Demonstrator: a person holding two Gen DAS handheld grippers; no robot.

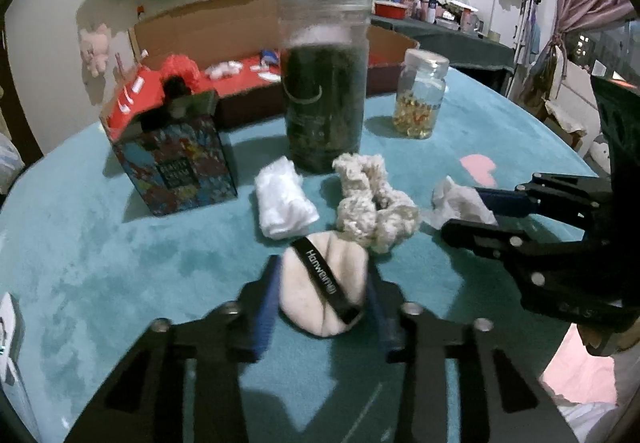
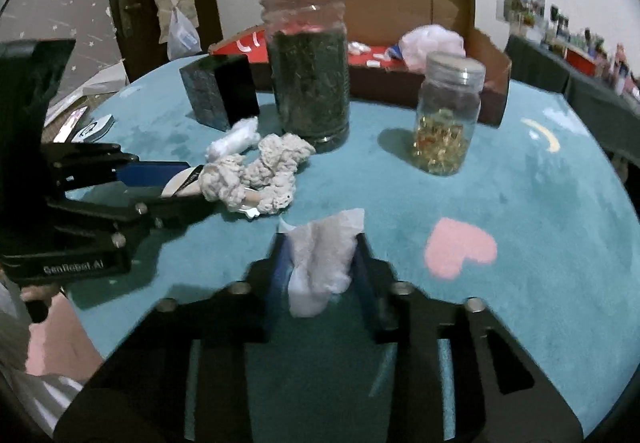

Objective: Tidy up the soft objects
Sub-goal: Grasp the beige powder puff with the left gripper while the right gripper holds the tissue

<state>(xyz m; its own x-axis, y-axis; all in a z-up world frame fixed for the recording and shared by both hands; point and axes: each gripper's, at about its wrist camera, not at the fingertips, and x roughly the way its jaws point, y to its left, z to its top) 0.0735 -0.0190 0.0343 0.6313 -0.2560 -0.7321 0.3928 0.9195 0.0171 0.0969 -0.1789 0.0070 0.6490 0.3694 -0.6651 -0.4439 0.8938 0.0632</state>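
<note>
While both grippers are down among the soft things on the teal tabletop, each has its own piece between its jaws: the left gripper brackets a pale rolled sock with a black printed band across it, the blue pads lying against its two sides, so it appears to be gripped, and the right gripper is closed on a crumpled white tissue that stands up between its fingers. In the left wrist view, the cream knitted scrunchie lies just beyond the sock at about one o'clock, touching or nearly touching it, and a rolled white cloth rests at eleven o'clock, apart from the jaws. The tall jar of dark leaves stands at twelve o'clock behind them, the small jar of yellow capsules at one o'clock, and a patterned box at ten o'clock. An open cardboard box with a red floor sits behind the jars and already holds a few white scraps, so it is probably the place for the soft pieces. Taking one piece per gripper lets both be carried at once, and the low side grip suits items that would flatten under a pinch from above.
</note>
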